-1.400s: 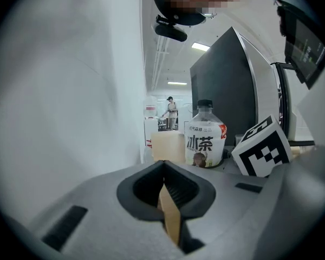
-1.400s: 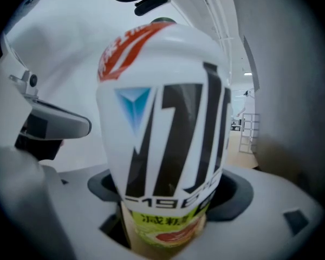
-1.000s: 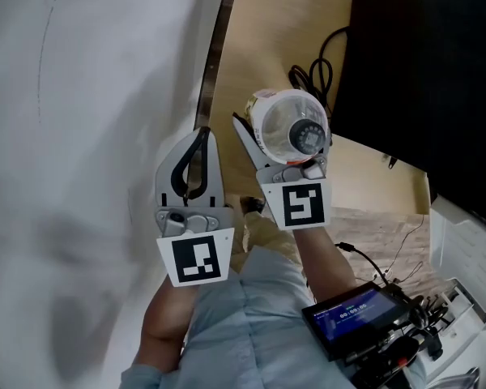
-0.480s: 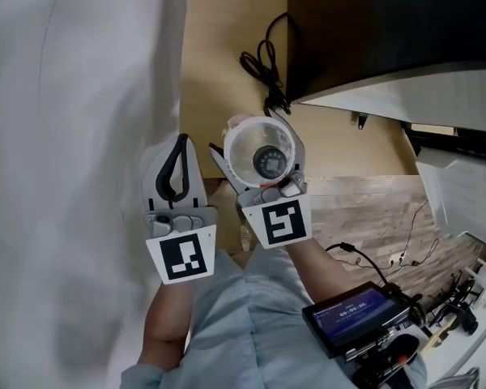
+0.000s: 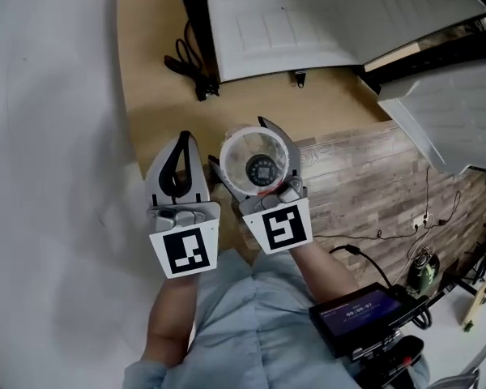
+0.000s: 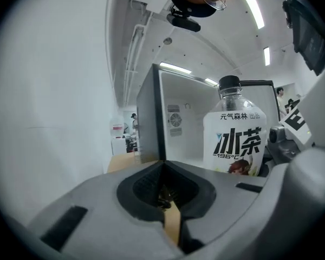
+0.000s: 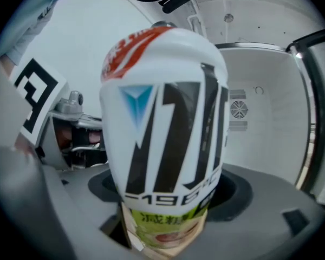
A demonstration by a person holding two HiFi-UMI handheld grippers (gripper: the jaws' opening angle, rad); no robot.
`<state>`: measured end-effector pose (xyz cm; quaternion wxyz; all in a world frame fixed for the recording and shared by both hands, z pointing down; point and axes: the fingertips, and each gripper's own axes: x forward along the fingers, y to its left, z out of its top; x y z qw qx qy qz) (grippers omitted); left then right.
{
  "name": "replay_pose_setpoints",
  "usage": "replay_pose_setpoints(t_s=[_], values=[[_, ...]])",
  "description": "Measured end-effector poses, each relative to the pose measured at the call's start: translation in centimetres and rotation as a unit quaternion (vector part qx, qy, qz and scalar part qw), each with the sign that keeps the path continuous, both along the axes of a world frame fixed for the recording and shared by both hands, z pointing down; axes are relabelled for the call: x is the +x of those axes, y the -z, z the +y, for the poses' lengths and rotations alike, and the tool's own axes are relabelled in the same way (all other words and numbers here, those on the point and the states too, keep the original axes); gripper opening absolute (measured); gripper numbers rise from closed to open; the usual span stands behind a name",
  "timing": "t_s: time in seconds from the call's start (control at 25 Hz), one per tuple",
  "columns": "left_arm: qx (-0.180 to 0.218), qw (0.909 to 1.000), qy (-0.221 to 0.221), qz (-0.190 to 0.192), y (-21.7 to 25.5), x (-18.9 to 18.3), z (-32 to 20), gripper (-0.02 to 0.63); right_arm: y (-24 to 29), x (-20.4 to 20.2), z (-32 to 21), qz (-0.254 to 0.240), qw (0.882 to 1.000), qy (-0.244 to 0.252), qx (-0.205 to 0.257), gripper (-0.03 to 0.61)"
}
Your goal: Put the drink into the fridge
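Note:
The drink is a clear bottle (image 5: 259, 164) with a white label and a black cap. It stands upright in my right gripper (image 5: 255, 148), which is shut on its lower body. In the right gripper view the bottle (image 7: 168, 129) fills the middle, clamped between the jaws (image 7: 168, 205). My left gripper (image 5: 184, 138) is alongside at the left, shut and empty, and its view shows the bottle (image 6: 235, 140) to the right. The white fridge (image 5: 308, 14) lies ahead with its white inside (image 7: 254, 123) showing; its dark side (image 6: 149, 123) faces the left gripper.
A white wall (image 5: 49, 136) runs down the left. A black cable (image 5: 190, 63) lies on the light wooden floor near the fridge. Grey plank flooring (image 5: 373, 185) spreads to the right. A device with a lit screen (image 5: 364, 314) hangs at the person's waist.
Both grippers have travelled on together, the bottle still gripped. The black cable has slid up and left in the head view, and the white fridge has come into view at the top.

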<state>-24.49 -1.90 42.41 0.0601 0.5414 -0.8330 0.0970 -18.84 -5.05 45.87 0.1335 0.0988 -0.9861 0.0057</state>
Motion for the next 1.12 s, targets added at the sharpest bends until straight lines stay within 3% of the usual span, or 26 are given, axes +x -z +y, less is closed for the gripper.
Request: replay_pose_setpoints(t_s=[0.2, 0.4, 0.64, 0.88, 1.12], values=[[0.002, 0.999, -0.044, 0.002, 0.4, 7.4, -4.6, 0.009, 0.2, 7.3, -4.8, 0.012, 0.999, -0.048, -0.001, 0.412], [-0.007, 0.999, -0.04, 0.016, -0.7, 11.4, -7.0, 0.009, -0.5, 12.4, -8.9, 0.027, 0.997, -0.067, 0.004, 0.412], [-0.031, 0.999, -0.026, 0.02, -2.8, 10.7, -10.0, 0.009, -2.4, 13.7, -13.0, 0.039, 0.997, -0.07, 0.003, 0.413], [-0.024, 0.999, -0.037, 0.0, -2.4, 7.4, -12.0, 0.009, -1.7, 10.5, -14.3, 0.032, 0.997, -0.075, 0.002, 0.413], [-0.018, 0.9996, -0.022, -0.003, -2.6, 6.6, -13.3, 0.009, -0.8, 8.6, -15.9, 0.015, 0.998, -0.051, 0.024, 0.413]])
